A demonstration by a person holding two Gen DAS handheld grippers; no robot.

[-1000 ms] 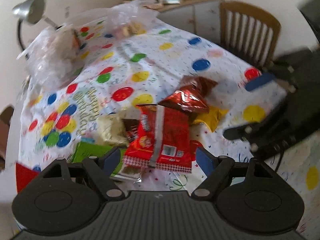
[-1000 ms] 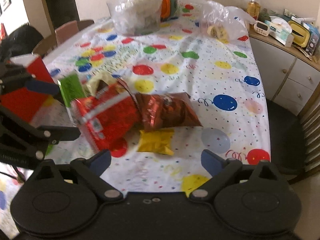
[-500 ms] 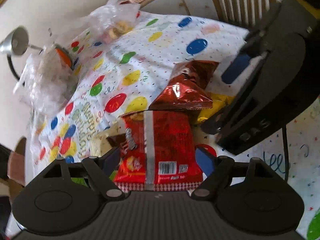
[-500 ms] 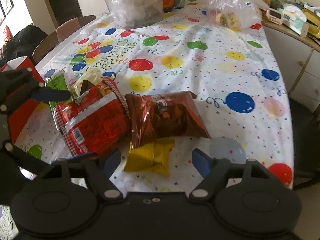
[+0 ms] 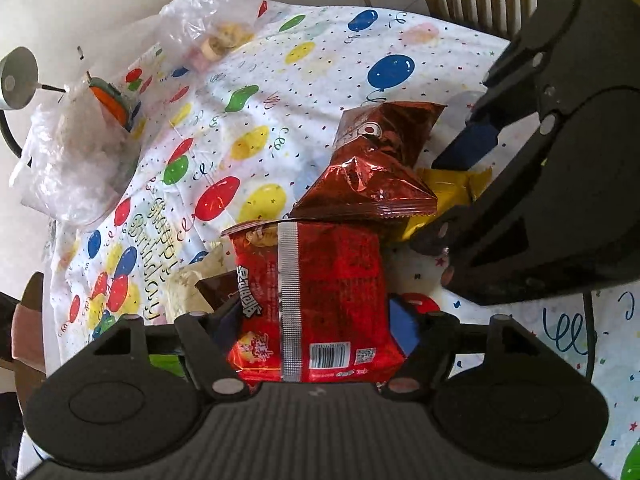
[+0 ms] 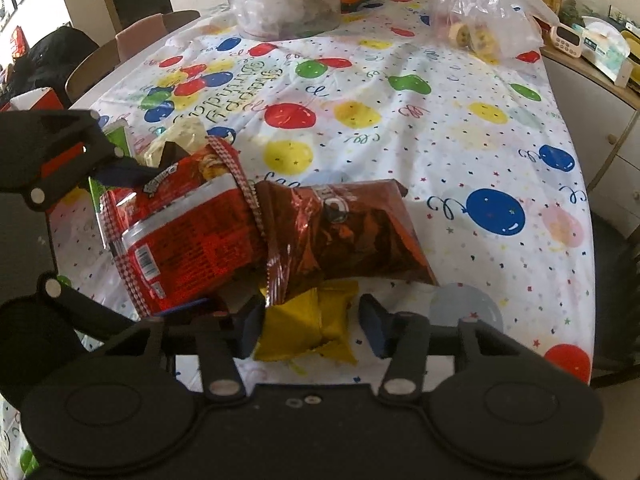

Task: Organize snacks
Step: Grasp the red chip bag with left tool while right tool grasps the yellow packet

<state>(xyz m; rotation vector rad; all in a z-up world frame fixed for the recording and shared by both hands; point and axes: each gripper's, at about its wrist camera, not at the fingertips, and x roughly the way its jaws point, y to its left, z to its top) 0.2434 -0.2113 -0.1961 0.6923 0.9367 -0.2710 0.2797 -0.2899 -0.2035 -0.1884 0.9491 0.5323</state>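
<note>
Snack packets lie heaped near the edge of the balloon-print tablecloth [image 6: 460,128]: a red bag [image 5: 316,300], a brown foil bag [image 6: 352,232] overlapping it, a yellow packet [image 6: 312,324] partly beneath. The left gripper [image 5: 316,332] straddles the red bag, jaws apart; the right gripper [image 6: 308,324] brackets the yellow packet, also apart. Pulling either probably drags the overlapping brown bag, and slick foil may slip.

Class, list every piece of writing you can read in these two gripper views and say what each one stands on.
"Happy Birthday" in green and gold script, printed on the tablecloth.
Red snack bag: white brand lettering down its side, a barcode and small print, all too blurred to read.
Brown foil bag: a round logo, illegible.
Yellow packet: no text visible.
</note>
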